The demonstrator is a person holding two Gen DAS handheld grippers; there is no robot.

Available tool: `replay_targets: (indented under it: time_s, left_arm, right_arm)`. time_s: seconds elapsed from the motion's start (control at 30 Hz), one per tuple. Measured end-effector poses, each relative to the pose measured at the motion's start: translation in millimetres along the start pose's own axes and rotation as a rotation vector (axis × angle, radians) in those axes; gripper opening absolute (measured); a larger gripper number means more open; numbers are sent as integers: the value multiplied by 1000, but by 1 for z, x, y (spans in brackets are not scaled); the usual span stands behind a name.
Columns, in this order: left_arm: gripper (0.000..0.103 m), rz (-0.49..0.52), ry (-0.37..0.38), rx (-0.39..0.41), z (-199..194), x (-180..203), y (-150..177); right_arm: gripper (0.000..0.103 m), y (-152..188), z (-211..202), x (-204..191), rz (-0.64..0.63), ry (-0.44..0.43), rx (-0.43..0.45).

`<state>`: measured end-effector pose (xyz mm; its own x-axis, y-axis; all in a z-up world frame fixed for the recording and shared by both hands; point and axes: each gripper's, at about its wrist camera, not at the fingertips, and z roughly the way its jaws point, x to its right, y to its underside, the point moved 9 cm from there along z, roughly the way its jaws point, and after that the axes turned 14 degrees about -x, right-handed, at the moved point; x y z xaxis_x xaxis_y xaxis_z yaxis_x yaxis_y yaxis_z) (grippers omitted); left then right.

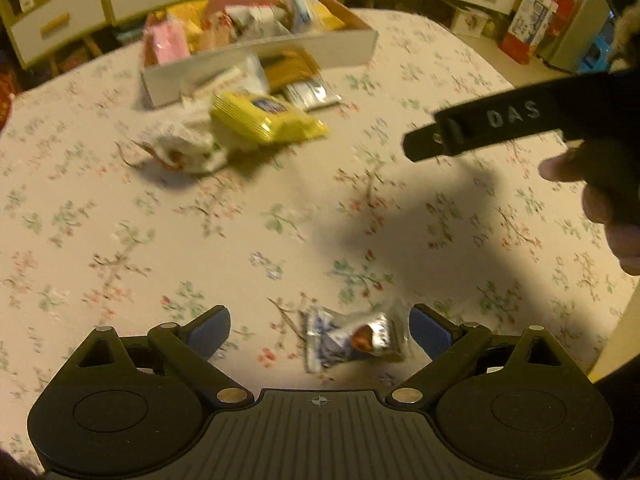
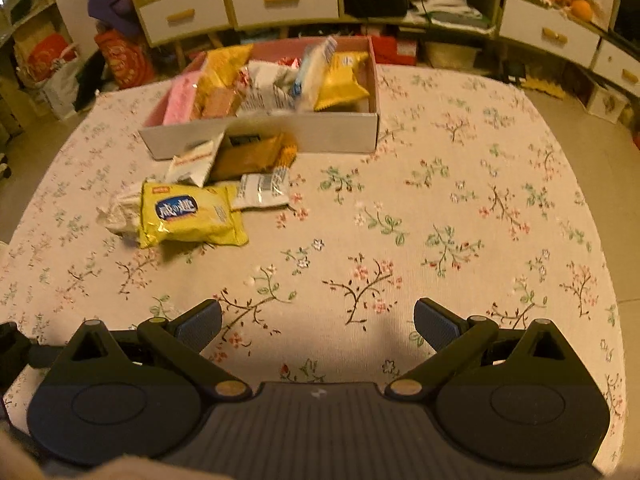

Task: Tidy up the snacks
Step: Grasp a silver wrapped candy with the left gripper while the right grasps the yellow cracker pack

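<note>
Inside box [image 2: 320, 136], snack packets [image 2: 276, 80] lie heaped.

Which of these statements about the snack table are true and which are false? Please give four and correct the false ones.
1. The left gripper is open above a small silver wrapped snack. True.
2. The right gripper holds the yellow packet. False: it is open and empty, and the packet lies on the tablecloth.
3. The box is empty. False: it holds several snack packets.
4. Some packets lie outside the box, in front of it. True.
</note>
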<state>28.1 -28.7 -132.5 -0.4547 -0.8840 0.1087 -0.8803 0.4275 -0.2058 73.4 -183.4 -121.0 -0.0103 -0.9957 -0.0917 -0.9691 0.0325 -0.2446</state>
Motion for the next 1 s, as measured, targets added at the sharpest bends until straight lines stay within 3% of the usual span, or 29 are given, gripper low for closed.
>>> replay_targets:
  time_s: [0.17, 0.33, 0.47, 0.7, 1.0]
  left_arm:
    - [89, 32, 11, -9, 4, 9, 3]
    - [57, 58, 24, -40, 7, 16, 7]
    - [43, 73, 15, -28, 5, 18, 7]
    - [38, 61, -1, -10, 2, 7, 1]
    - [38, -14, -55, 19, -3, -33, -6]
  right_arm:
    - [102, 1, 4, -5, -14, -1, -16]
    - [102, 1, 8, -9, -25, 3, -32]
    - [102, -3, 12, -13, -42, 5, -42]
    - [102, -12, 21, -25, -68, -12, -50]
    - [102, -37, 24, -48, -47, -120, -42]
